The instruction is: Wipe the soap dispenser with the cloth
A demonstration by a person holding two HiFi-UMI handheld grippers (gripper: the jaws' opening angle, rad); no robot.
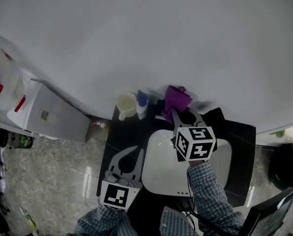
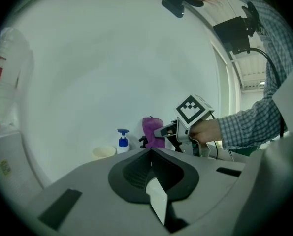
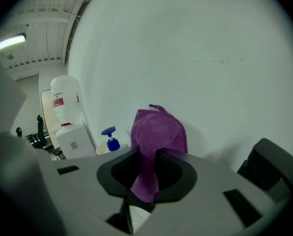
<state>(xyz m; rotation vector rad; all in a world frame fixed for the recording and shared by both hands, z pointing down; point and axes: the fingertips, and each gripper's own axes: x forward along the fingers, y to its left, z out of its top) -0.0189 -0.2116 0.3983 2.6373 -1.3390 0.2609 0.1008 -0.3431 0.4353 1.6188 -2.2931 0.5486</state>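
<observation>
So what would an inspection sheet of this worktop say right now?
Surface: black counter with a white sink set in it.
Job's things: dispenser stands by the wall; purple cloth is held up, apart from it.
Clutter: cream cup beside the dispenser.
Grippers: left gripper shut, empty; right gripper shut on the cloth.
Cables: black cable by the right sleeve.
Surroundings: white wall; water cooler at left.

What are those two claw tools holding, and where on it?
The right gripper pinches the purple cloth by a bunched lower fold; the left gripper is shut and empty.
</observation>
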